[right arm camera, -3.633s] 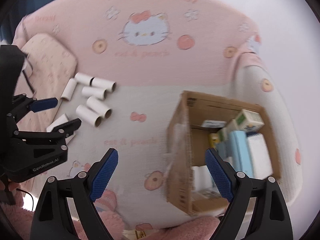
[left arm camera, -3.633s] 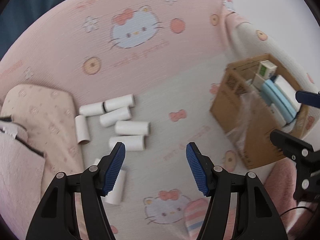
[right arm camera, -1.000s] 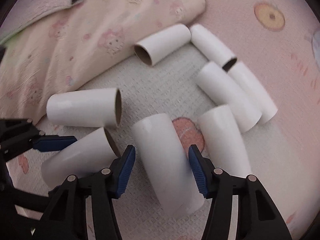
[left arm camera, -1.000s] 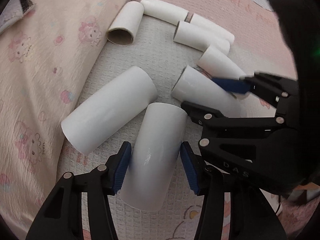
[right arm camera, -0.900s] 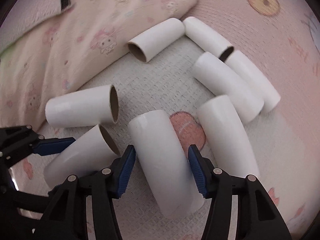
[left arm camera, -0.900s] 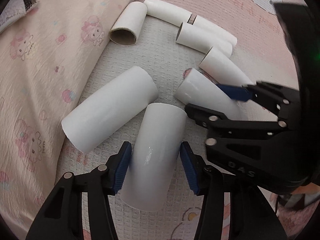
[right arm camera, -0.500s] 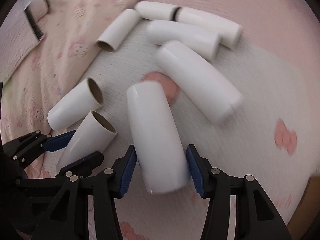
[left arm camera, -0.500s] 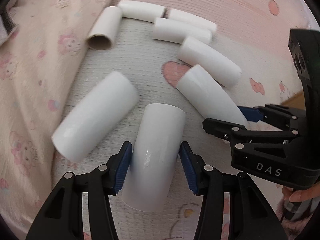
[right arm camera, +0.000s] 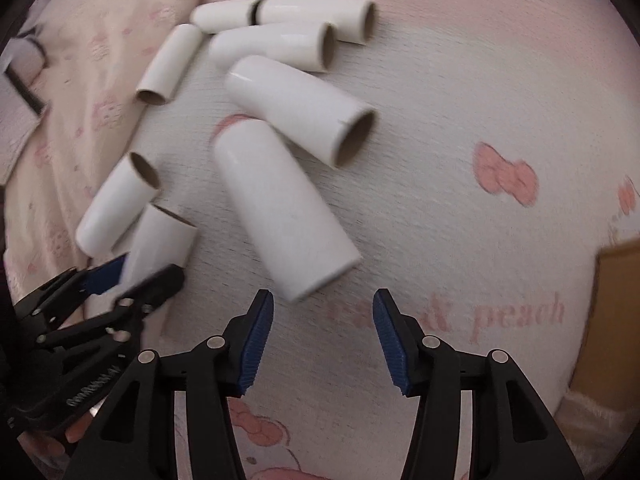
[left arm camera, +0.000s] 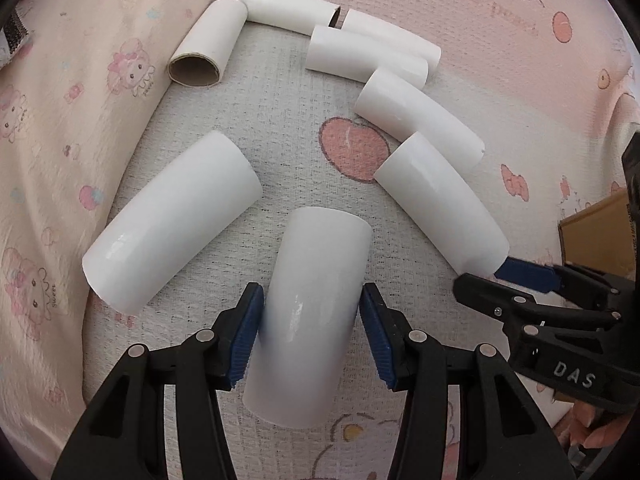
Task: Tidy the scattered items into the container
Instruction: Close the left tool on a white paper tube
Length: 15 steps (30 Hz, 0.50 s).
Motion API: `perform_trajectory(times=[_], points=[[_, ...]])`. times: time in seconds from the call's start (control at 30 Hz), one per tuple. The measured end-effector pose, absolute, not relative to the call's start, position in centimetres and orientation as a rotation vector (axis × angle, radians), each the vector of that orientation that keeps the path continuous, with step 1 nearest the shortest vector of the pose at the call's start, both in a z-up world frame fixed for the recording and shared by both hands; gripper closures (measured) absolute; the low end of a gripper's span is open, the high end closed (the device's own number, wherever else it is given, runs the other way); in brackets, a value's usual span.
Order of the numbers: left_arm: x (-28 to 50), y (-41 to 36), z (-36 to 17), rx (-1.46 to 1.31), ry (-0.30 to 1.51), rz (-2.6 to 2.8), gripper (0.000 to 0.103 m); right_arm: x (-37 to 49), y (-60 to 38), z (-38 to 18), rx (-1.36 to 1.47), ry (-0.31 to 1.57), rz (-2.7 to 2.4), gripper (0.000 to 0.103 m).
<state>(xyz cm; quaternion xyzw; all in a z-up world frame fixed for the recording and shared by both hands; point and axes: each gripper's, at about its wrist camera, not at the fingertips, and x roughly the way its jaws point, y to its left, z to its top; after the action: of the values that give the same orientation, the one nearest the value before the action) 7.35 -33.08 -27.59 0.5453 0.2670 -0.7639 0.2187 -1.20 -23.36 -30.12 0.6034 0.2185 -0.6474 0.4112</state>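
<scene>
White, glossy tube (left arm camera: 312, 300) pinched low centre by the left gripper (left arm camera: 311, 336) may slip or crush, while the right gripper (right arm camera: 323, 340) gapes empty, its tube (right arm camera: 280, 212) lying loose above.

We see white tubes (left arm camera: 308, 312), paper-card, outside glossy with small highlights, inside brown matt card (right arm camera: 354, 136). Bed cover (left arm camera: 288, 120) woven cloth, waffle texture, rough, matt, pink print. Pillow cloth (left arm camera: 60, 92) softer, crinkled. Left tool (left arm camera: 312, 336) black plastic, slightly shiny, pads (left arm camera: 246, 332) blue, ribbed, matt; small metal rivets. We note box edge (right arm camera: 616, 320) brown cardboard, matt.
</scene>
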Motion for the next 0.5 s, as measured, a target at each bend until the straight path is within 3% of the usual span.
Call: perform_trajectory(times=[0.13, 0.17, 0.23, 0.5], points=[[7.1, -33.4, -27.6, 1.502, 0.692, -2.101, 0.049, -0.7, -24.9, -29.6, 1.423, 0.617, -1.606, 0.051], [7.0, -33.5, -27.5, 1.495, 0.674, -2.093, 0.055, -0.6, -25.3, -29.5, 1.404, 0.640, -1.600, 0.049], [6.8, -34.1, -27.4, 1.479, 0.660, -2.081, 0.055, -0.4, -25.9, -29.3, 1.361, 0.675, -1.600, 0.049], [6.9, -37.5, -28.0, 1.407, 0.915, -2.058, 0.055, -1.1, -26.7, -29.3, 1.329, 0.764, -1.667, 0.045]])
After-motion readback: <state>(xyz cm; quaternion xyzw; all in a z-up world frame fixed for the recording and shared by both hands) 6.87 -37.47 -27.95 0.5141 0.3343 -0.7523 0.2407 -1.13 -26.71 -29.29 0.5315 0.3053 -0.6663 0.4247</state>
